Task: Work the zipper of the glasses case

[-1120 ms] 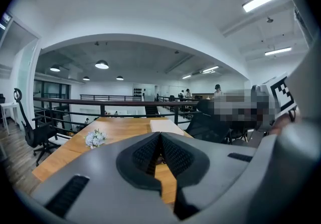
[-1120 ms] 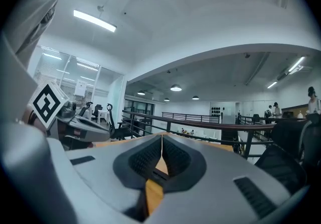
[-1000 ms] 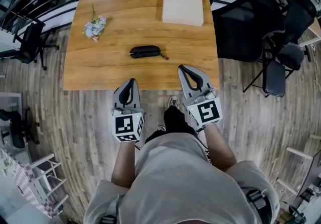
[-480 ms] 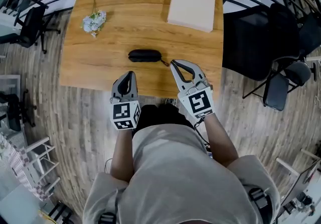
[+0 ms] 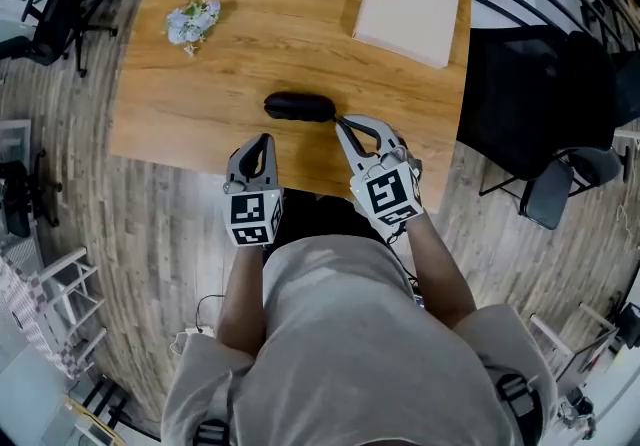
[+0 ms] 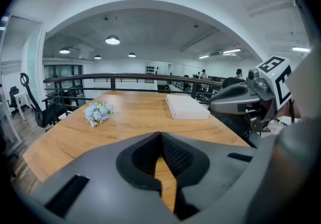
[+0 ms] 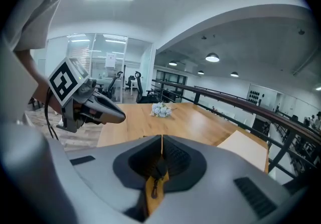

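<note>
Closed black glasses case (image 5: 298,106) on wooden table (image 5: 200,94), contents hidden

Setting: open-plan office.
I log a wooden table (image 5: 270,34), black office chairs (image 5: 55,22), a dark railing (image 6: 125,76), round ceiling lights (image 6: 112,40), glass partitions (image 7: 98,62) and plank flooring (image 5: 150,224).

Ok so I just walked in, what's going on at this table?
A person stands at a wooden table with a gripper in each hand, facing a black glasses case near its front edge. The right gripper has its tip at the case's zipper pull, jaws shut, apparently not gripping it. The left gripper hovers short of the case, shut and empty. A bunch of flowers and a flat white box lie farther back.
</note>
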`<state>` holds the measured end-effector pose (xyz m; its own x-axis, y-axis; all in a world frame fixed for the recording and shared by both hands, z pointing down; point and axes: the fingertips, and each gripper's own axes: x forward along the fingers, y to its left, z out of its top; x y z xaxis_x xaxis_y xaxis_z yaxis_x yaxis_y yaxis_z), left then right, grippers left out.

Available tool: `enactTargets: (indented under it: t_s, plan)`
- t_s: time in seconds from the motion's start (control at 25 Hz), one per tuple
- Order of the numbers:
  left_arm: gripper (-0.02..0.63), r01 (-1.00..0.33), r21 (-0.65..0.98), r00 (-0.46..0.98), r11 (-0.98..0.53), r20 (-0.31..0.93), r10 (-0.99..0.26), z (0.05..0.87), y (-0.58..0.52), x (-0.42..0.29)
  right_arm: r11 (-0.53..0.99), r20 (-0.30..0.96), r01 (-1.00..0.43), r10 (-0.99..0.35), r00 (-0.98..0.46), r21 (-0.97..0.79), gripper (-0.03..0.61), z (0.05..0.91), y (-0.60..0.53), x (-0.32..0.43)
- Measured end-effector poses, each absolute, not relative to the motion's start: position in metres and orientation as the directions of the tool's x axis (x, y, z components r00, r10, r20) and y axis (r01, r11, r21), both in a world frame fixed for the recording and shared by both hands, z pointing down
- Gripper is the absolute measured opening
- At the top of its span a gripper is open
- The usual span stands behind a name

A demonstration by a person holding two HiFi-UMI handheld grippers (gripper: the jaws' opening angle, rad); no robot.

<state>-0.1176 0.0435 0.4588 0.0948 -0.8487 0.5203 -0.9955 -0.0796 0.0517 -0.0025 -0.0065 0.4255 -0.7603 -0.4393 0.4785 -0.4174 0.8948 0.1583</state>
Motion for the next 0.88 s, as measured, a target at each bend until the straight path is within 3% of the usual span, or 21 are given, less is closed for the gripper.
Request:
enactTargets:
  t_s: [0.56,0.6,0.64,0.68,0.88]
  plan:
    - [0.023,-0.99,0.12,0.13,-0.071,0.626,-0.769,0.52,0.038,-0.148,0.949,0.671,-0.222,-0.315,-0.671,0.223,0.034,0.49,-0.009,-0.047]
    - [0.023,-0.99,0.125,0.134,-0.07,0.63,-0.765,0.524,0.038,-0.148,0.952,0.684,-0.208,-0.305,-0.662,0.223,0.061,0.495,-0.008,-0.049]
    - [0.023,-0.989,0.131,0.137,-0.07,0.633,-0.762,0.527,0.037,-0.149,0.955,0.697,-0.195,-0.295,-0.653,0.222,0.147,0.5,-0.009,-0.051]
    - [0.023,-0.988,0.136,0.141,-0.07,0.635,-0.759,0.53,0.037,-0.15,0.958,0.708,-0.182,-0.287,-0.645,0.222,0.186,0.505,-0.009,-0.053]
    - [0.023,-0.986,0.154,0.149,-0.063,0.649,-0.746,0.543,0.035,-0.156,0.965,0.751,-0.105,-0.254,-0.61,0.241,0.227,0.522,-0.01,-0.066]
